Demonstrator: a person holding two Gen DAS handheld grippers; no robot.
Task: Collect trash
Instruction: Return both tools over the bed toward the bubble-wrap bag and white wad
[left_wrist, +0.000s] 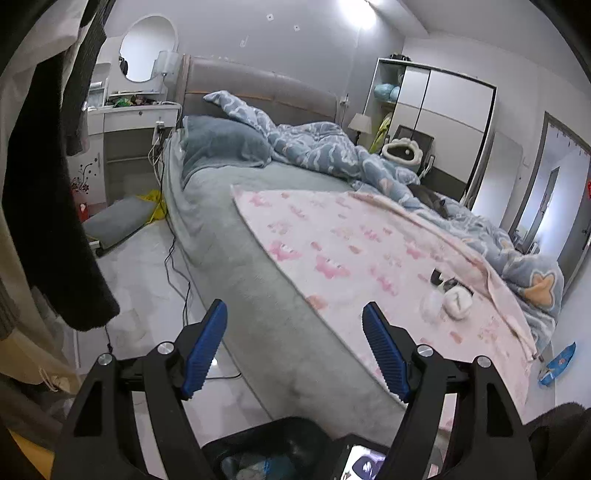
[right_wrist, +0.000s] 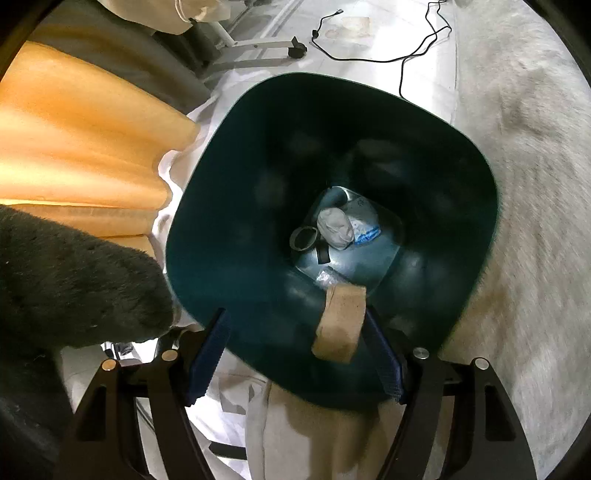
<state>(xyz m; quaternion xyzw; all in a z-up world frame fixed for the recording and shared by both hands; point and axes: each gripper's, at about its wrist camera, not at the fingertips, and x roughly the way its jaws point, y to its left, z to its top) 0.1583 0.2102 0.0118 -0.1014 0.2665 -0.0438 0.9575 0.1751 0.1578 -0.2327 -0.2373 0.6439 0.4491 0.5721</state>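
Right tongs (right_wrist: 295, 354) gape over the dark-green plastic bin (right_wrist: 476, 206), the brown cardboard strip (right_wrist: 340, 325) loose between them; left tongs (left_wrist: 295, 354), open and empty, face the white crumpled tissue (left_wrist: 458, 301) ahead-right on the bed.

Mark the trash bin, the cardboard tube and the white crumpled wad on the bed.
trash bin (right_wrist: 229, 155), right wrist view, dark inner wall.
cardboard tube (right_wrist: 341, 325), right wrist view, middle of its brown side.
white crumpled wad (left_wrist: 458, 302), left wrist view, its centre.
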